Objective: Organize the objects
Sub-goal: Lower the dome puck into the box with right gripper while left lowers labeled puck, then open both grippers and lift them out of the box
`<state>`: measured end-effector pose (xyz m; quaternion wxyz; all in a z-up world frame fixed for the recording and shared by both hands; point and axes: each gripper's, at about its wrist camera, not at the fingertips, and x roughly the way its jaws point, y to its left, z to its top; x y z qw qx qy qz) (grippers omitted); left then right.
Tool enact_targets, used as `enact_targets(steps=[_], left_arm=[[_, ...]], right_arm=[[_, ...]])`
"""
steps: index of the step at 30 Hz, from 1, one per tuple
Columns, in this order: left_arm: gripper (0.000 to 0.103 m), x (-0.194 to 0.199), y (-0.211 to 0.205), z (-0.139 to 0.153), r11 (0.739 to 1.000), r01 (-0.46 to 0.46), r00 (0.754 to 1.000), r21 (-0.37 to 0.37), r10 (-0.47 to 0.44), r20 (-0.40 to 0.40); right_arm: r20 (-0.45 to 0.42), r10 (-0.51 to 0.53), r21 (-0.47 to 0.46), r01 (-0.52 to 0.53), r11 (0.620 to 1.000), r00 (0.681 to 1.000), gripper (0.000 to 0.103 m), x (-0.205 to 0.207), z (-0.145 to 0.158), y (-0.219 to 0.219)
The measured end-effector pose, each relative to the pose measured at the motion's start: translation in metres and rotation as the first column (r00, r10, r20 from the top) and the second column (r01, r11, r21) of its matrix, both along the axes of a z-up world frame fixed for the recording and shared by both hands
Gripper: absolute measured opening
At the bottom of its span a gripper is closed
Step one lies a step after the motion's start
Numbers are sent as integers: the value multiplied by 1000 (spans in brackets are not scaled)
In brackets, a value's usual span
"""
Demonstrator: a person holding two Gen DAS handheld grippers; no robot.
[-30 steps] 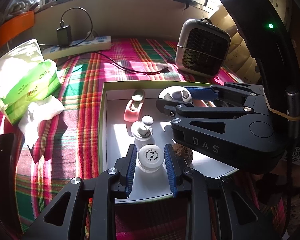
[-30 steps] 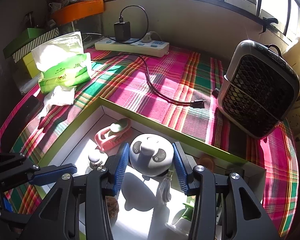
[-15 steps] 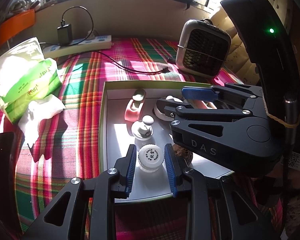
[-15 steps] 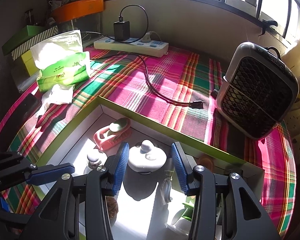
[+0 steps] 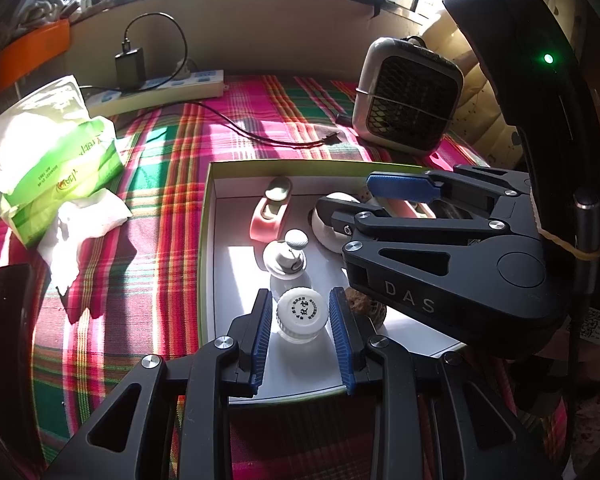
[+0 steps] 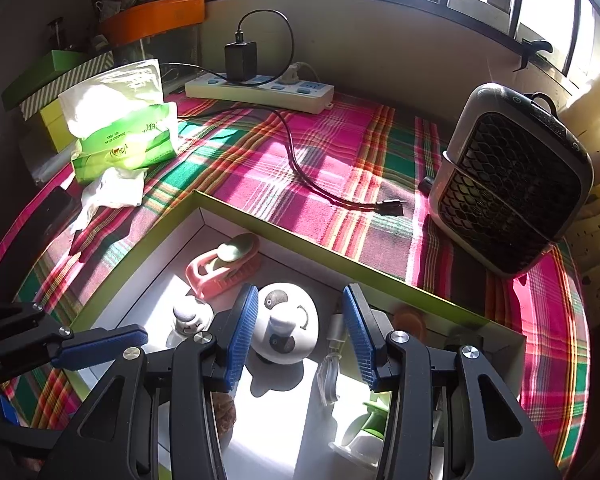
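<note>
Two grippers work over the green-rimmed box (image 5: 210, 240) on the plaid cloth. In the left wrist view, low and centre, the left gripper (image 5: 302, 332) straddles a small clear bottle with a white cap (image 5: 300, 312) standing on the box's white floor; slim gaps show between the blue pads and the cap, so the jaws look released around it, not clamped. The bottle seems light, rigid and smooth, likely slippery, so the ribbed cap is the better place to take hold. A second small bottle (image 5: 286, 254) stands just behind it and could be knocked. In the right wrist view, lower centre, the right gripper (image 6: 300, 336) brackets a white rounded panda-like toy (image 6: 286, 324) in the box; the left pad seems to touch it, the right stands clear, so no grasp. It looks hard, glossy and domed; pinching across its widest part should hold best.
</note>
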<state>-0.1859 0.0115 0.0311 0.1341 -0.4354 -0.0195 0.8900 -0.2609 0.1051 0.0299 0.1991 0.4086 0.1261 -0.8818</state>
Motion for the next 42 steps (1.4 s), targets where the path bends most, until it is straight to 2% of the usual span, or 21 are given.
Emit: enact_targets(steps=[13, 16, 20, 30, 33, 42], left_arm=[[31, 9, -2, 3, 1000, -11, 1000, -14, 11, -13], [32, 15, -2, 6, 999, -18, 999, -44, 17, -37], [33, 21, -1, 10, 999, -16, 999, -41, 14, -45], [34, 36, -1, 18, 998, -39, 997, -53, 35, -73], [34, 43, 1, 21, 995, -49, 994, -83, 41, -98], [34, 63, 3, 19, 994, -60, 994, -90, 51, -97]], right_arm=[[-8, -23, -31, 23, 999, 1000, 46, 13, 7, 7], [-13, -32, -42, 31, 999, 999, 46, 19, 10, 10], [-23, -49, -57, 48, 997, 999, 46, 28, 15, 15], [-37, -115, -113, 110, 987, 993, 46, 60, 26, 33], [-45, -129, -120, 123, 985, 991, 46, 74, 27, 37], [-36, -171, -128, 165, 978, 985, 46, 109, 22, 47]])
